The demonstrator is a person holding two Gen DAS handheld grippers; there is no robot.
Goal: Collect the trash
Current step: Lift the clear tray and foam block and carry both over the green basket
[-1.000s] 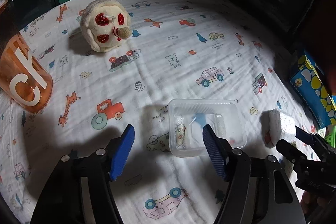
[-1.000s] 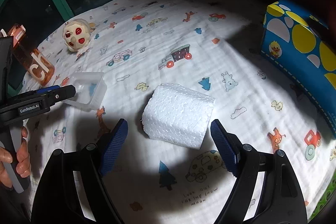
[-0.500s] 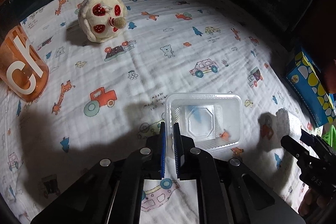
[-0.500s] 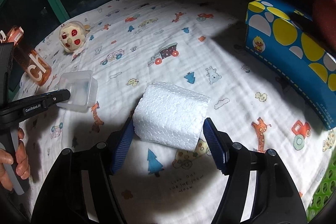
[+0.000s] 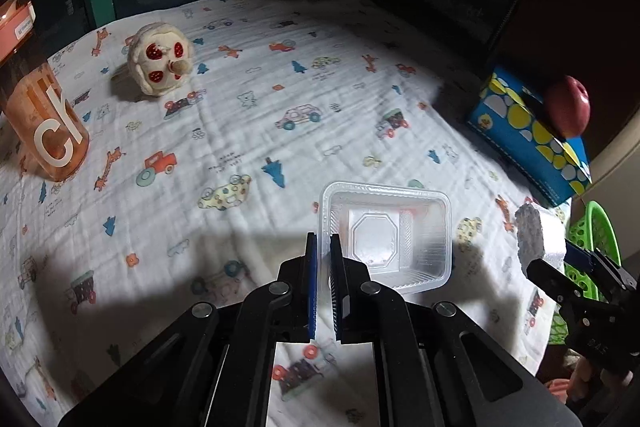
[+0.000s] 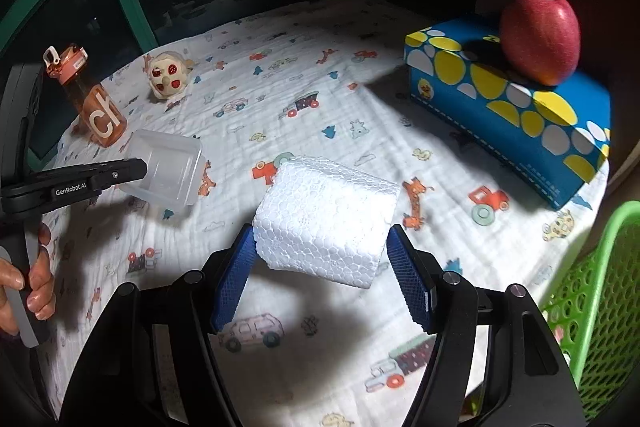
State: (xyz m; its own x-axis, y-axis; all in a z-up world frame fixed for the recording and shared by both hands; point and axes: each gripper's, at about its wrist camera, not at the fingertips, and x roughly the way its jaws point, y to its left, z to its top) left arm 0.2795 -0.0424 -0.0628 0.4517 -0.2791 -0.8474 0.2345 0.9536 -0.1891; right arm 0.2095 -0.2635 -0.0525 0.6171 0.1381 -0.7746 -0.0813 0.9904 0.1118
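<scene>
Gripping pebbly foam block (image 6: 326,217), ribbed clear tray (image 5: 386,233)

the green basket (image 6: 600,291) runs off the right edge in the right wrist view, so only one mesh wall and a bit of rim show. in the left wrist view the apple (image 5: 568,105) sits in shadow and covers part of the blue box (image 5: 520,135) top. the orange bottle (image 5: 38,107) is cut by the left edge there, its lettering only half readable. the person's hand (image 6: 28,279) shows just fingers at the frame edge. the near wall of the clear plastic container (image 5: 386,231) disappears between the blue pads. everything past the bed is too dark to make out.
</scene>
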